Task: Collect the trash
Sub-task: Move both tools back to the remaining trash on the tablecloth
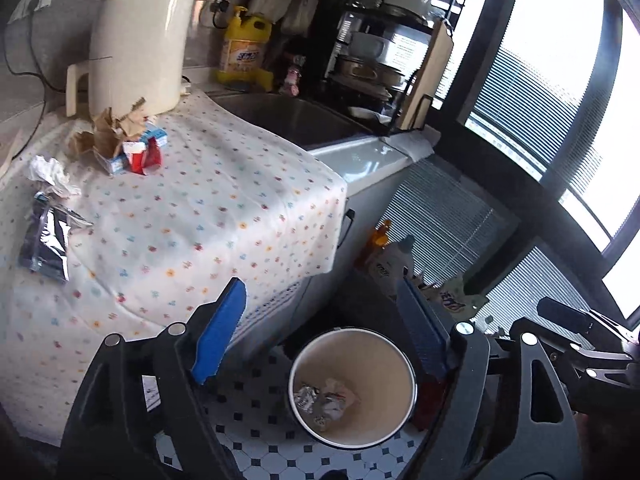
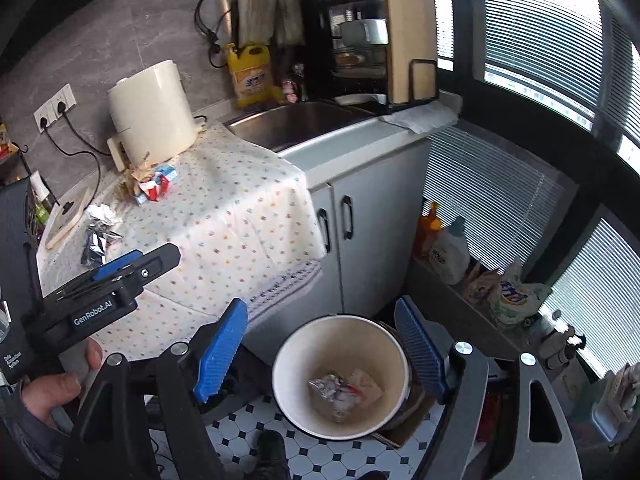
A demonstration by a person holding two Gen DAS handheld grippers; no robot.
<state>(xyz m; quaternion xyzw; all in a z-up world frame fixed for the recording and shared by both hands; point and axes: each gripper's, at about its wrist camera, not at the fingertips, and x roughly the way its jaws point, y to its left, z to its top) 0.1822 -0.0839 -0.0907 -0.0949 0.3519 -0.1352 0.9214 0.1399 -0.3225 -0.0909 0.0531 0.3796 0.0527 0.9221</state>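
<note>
A round white trash bin (image 1: 352, 384) stands on the tiled floor below the counter, with crumpled foil and paper (image 1: 324, 400) inside; it also shows in the right wrist view (image 2: 340, 376). My left gripper (image 1: 324, 340) is open and empty above the bin. My right gripper (image 2: 324, 352) is open and empty above it too. On the dotted cloth lie a crumpled white tissue (image 1: 50, 174), a silver-black wrapper (image 1: 46, 240) and a pile of torn brown paper and red-blue cartons (image 1: 124, 140). The left gripper shows at the left of the right wrist view (image 2: 136, 262).
A cream appliance (image 1: 136, 48) stands at the back of the counter, a yellow detergent bottle (image 1: 244, 48) and a sink (image 1: 296, 116) beside it. A dish rack (image 1: 392, 52) is at the right. Bottles and bags (image 2: 480, 272) line the low window ledge.
</note>
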